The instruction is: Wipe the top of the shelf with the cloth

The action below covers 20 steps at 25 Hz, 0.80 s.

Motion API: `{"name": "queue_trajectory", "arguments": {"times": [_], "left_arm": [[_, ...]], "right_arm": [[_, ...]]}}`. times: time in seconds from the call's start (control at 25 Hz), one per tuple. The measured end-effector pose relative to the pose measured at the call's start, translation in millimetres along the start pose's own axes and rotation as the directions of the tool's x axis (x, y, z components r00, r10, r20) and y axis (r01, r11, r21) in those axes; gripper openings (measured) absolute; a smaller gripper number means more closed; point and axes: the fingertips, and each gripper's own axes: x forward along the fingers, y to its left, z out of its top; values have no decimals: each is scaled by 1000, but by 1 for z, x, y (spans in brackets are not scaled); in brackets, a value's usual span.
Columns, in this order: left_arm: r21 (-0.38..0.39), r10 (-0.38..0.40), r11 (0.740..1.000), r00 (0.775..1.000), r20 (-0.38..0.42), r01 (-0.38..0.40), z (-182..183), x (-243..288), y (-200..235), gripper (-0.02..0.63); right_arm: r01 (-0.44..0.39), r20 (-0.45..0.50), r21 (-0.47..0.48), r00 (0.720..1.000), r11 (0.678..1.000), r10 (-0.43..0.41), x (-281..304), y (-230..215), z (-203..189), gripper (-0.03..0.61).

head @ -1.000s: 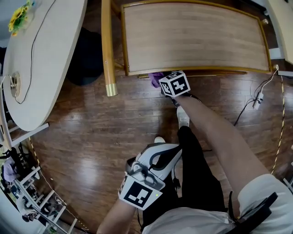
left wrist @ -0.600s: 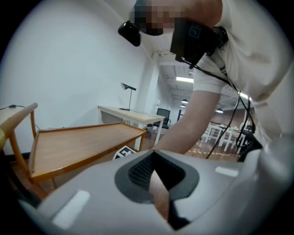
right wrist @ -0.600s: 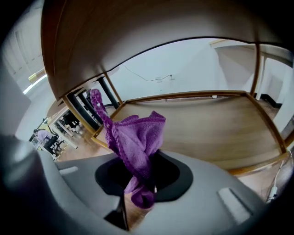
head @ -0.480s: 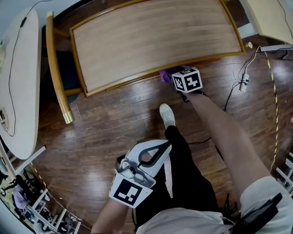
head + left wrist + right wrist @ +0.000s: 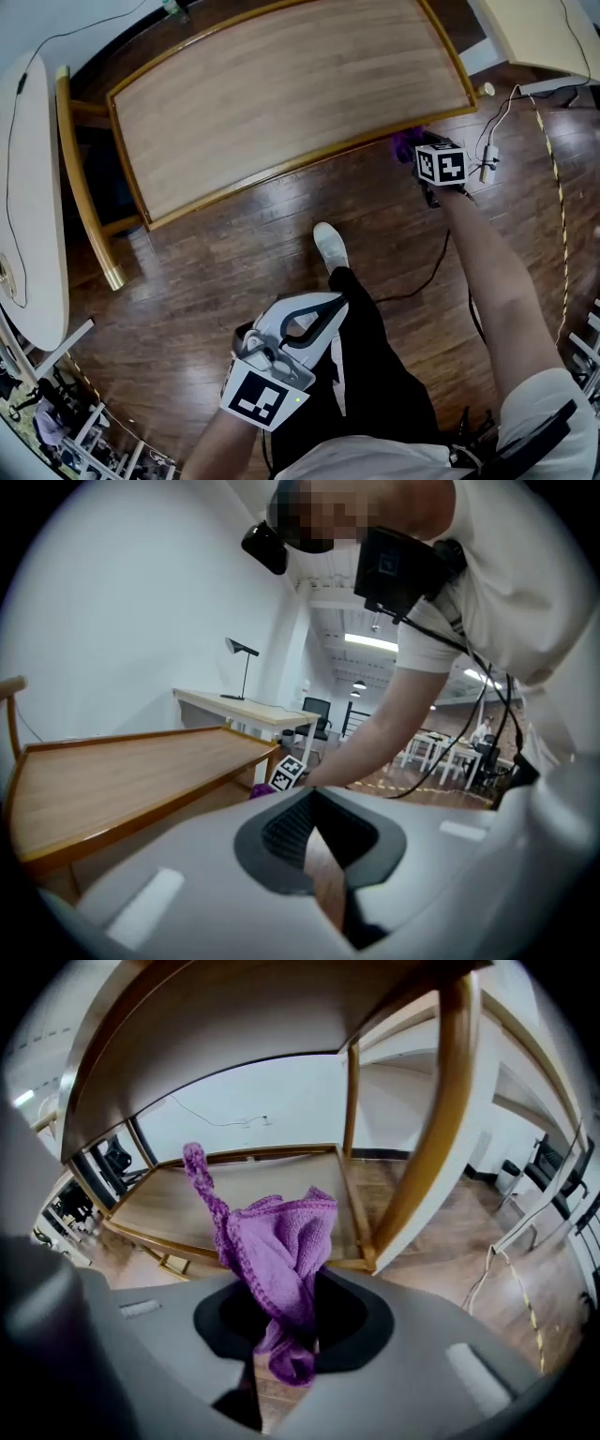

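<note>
The shelf's wooden top [image 5: 281, 94] fills the upper middle of the head view. My right gripper [image 5: 420, 150] is below the shelf's front edge near its right end, shut on the purple cloth [image 5: 407, 144]. In the right gripper view the cloth [image 5: 279, 1251] bunches up out of the jaws, beneath the top board and in front of a lower shelf board [image 5: 244, 1190] and a wooden post [image 5: 441, 1129]. My left gripper [image 5: 323, 305] hangs by the person's legs, shut and holding nothing. The left gripper view shows the shelf top [image 5: 122, 771] and the cloth [image 5: 261, 789] far off.
A white rounded table [image 5: 28, 187] stands at the left, a wooden chair frame [image 5: 84, 206] beside the shelf. A cable and power strip [image 5: 487, 164] lie on the floor by the right gripper. Striped tape [image 5: 555, 187] runs along the right. The person's shoe [image 5: 328, 246] is below the shelf.
My right gripper has carried the cloth to the right along the shelf's front edge, to near its right end. The left gripper has stayed by the legs.
</note>
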Motion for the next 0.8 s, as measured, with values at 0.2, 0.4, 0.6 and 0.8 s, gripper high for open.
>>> {"name": "queue_trajectory", "arguments": {"times": [0.2, 0.4, 0.6, 0.8], "left_arm": [[-26, 34, 999, 999, 25, -33, -2, 1, 3, 18], [-33, 90, 996, 995, 43, -88, -8, -22, 7, 18], [-45, 158, 987, 987, 27, -157, -21, -59, 6, 18], [-73, 227, 972, 974, 19, -225, -41, -102, 0, 18]], "right_arm": [[78, 0, 23, 997, 997, -78, -9, -42, -1, 100], [-69, 113, -61, 991, 996, 75, -24, 60, 12, 100], [-383, 103, -258, 902, 887, 419, -26, 265, -6, 100], [-534, 31, -371, 810, 759, 585, -7, 423, -23, 100]]}}
